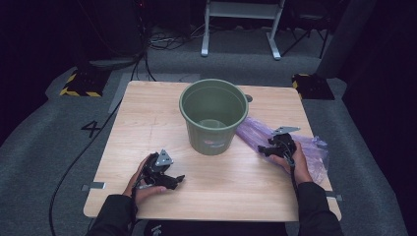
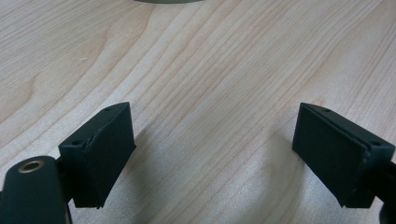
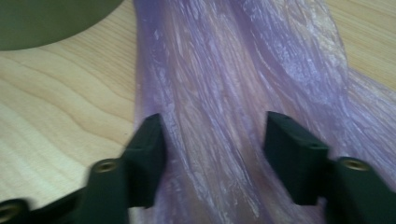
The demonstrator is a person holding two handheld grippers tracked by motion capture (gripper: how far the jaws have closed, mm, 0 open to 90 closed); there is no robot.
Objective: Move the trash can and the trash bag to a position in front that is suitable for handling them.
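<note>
The right gripper (image 3: 212, 140) is set down over a purple plastic bag (image 3: 233, 84), with its jaws spread on either side of a bunched strip of the film. The pads are not yet pressed on it, so nothing is pinched. No earlier picture is given, so only this much is told. In the high view the right gripper (image 1: 264, 149) is seen at about four o'clock from the green bucket (image 1: 213, 115), and the bag (image 1: 314, 152) is laid flat on the table (image 1: 147, 123), from the bucket's foot out toward the right edge. The left gripper (image 2: 212, 154) is held low over bare wood at about seven o'clock from the bucket, jaws spread wide, nothing between them. The bag is judged to be very light, thin, soft and slippery. It is likely to be crumpled or torn if pulled hard. A gathered fold near the middle is thought the best place to be pinched. The bag's opening cannot be made out, and part of the film is hidden under the right hand (image 1: 295, 164).
</note>
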